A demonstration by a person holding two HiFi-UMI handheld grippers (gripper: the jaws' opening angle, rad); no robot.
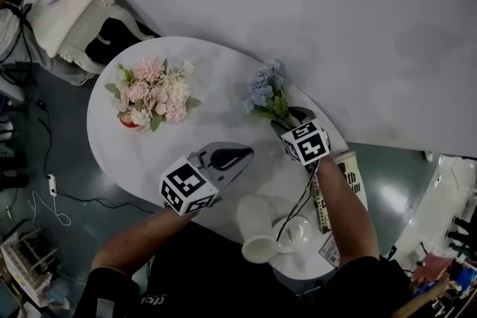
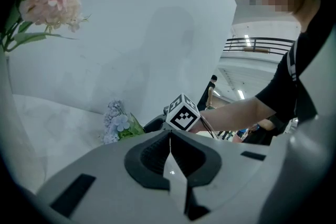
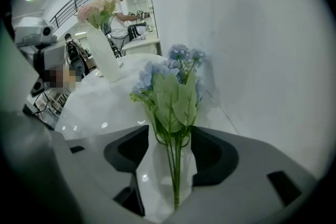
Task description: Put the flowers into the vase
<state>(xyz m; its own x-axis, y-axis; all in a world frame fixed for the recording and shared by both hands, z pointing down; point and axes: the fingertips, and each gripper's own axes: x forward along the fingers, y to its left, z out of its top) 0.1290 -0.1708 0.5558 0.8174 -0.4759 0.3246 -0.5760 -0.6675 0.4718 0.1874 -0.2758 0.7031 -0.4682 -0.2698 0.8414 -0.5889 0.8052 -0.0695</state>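
A bunch of blue flowers [image 1: 264, 89] lies on the white oval table [image 1: 216, 63], its heads toward the wall. My right gripper [image 1: 291, 118] points down at its green stems [image 3: 176, 165]. The stems run between the jaws of the right gripper [image 3: 170, 147], which stand wide apart without pressing them. Pink flowers [image 1: 153, 93] stand in a white vase [image 3: 105, 55] at the table's left. My left gripper [image 1: 242, 155] hovers over the table's middle, shut with nothing in it [image 2: 169, 139]. The blue flowers [image 2: 116, 123] show beyond it.
A white cup [image 1: 257, 231] lies on its side near the table's front edge, beside a small white lid [image 1: 294, 231] and a book [image 1: 335, 194]. A white chair [image 1: 71, 4] stands beyond the table's left end. A wall runs close behind the table.
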